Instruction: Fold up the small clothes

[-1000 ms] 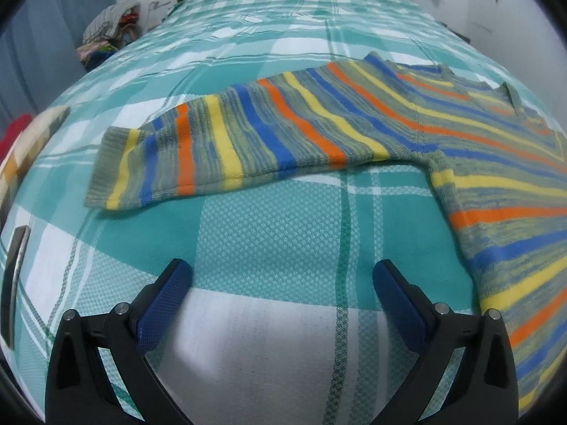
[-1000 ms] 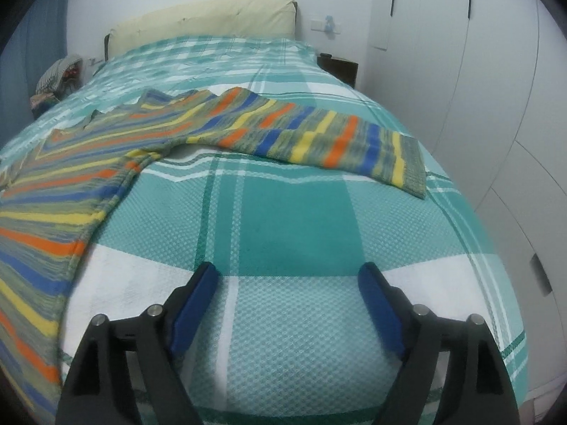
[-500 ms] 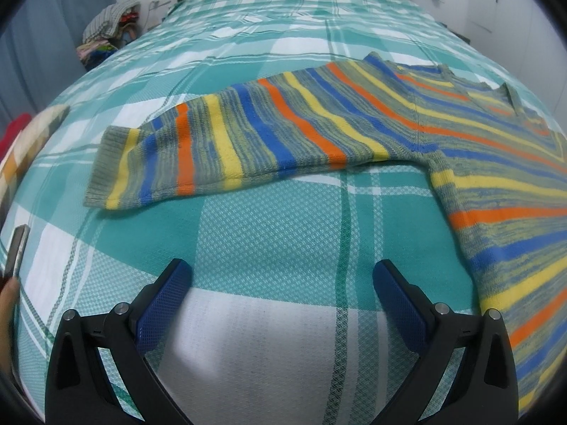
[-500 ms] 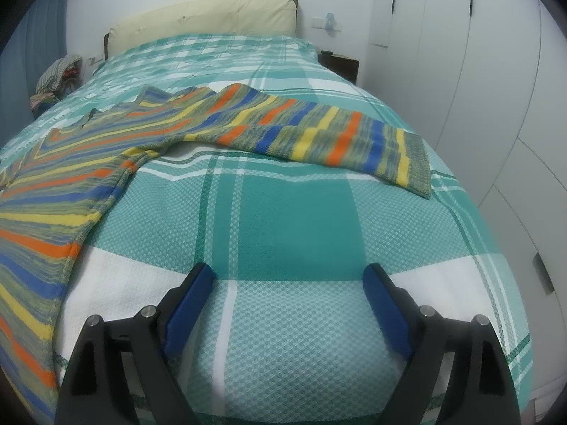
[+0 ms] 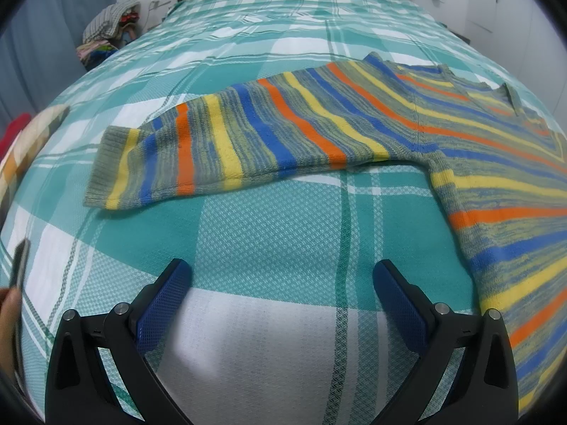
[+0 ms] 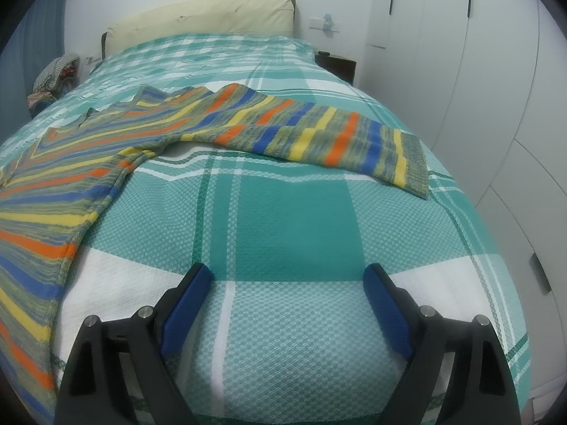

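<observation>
A striped knit sweater (image 5: 354, 120) in grey, blue, yellow and orange lies flat on a green-and-white checked bed (image 5: 276, 233), both sleeves spread outward. In the left wrist view its left sleeve cuff (image 5: 110, 170) lies ahead and to the left of my left gripper (image 5: 281, 272), which is open and empty above bare bedcover. In the right wrist view the sweater (image 6: 106, 156) lies to the left and its right sleeve cuff (image 6: 414, 163) ends near the bed's right edge. My right gripper (image 6: 287, 276) is open and empty, short of the sleeve.
A cream headboard (image 6: 202, 17) stands at the far end. White wardrobe doors (image 6: 496, 88) run along the right. A dark nightstand (image 6: 336, 63) sits by the bed. A pile of clothes (image 5: 110, 32) lies far left. A hand holding a dark phone (image 5: 19, 265) shows at the left edge.
The right gripper has risen and drawn back slightly, so the sleeve sits farther off. At the left edge, the hand with the phone has moved into view. The left gripper has barely moved.
</observation>
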`<state>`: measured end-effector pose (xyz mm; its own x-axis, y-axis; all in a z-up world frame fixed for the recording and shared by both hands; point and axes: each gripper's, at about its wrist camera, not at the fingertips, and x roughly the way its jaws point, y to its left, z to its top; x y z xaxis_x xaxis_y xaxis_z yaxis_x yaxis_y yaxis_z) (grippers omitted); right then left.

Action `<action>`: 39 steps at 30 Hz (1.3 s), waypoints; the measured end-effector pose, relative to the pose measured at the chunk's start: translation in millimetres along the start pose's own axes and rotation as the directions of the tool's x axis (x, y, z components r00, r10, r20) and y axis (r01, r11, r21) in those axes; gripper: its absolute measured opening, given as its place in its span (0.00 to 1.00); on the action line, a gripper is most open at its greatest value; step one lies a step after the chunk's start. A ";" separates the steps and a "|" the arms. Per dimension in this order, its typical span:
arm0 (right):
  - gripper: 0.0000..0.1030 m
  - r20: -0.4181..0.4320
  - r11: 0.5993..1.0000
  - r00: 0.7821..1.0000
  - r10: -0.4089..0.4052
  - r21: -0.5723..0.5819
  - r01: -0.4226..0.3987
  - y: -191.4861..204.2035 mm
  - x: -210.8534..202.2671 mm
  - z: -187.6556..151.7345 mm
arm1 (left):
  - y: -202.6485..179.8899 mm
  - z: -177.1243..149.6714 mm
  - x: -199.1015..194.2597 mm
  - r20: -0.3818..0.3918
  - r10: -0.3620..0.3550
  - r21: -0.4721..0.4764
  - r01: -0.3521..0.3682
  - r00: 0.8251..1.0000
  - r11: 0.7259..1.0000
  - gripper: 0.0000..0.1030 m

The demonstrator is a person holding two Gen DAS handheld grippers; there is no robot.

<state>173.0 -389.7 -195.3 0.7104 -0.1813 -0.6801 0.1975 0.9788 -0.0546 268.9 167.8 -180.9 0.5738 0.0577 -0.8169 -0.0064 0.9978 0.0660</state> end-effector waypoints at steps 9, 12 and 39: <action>0.85 -0.003 1.000 1.000 -0.014 -0.001 0.014 0.8 1.1 0.4 | 0.1 0.2 0.1 0.000 0.000 0.000 0.000 1.000 1.000 1.00; 0.86 -0.005 1.000 1.000 -0.020 -0.003 0.020 1.5 1.3 0.7 | 0.2 0.1 0.1 0.000 0.000 0.000 0.000 1.000 1.000 1.00; 0.90 -0.012 0.999 0.999 -0.051 -0.003 0.051 2.7 1.3 0.3 | 0.1 1.1 0.3 0.000 -0.001 0.000 0.001 1.000 1.000 1.00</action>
<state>174.7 -387.3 -196.1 0.6912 -0.2298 -0.6852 0.2316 0.9685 -0.0911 270.0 167.9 -180.6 0.5739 0.0566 -0.8169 -0.0062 0.9979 0.0647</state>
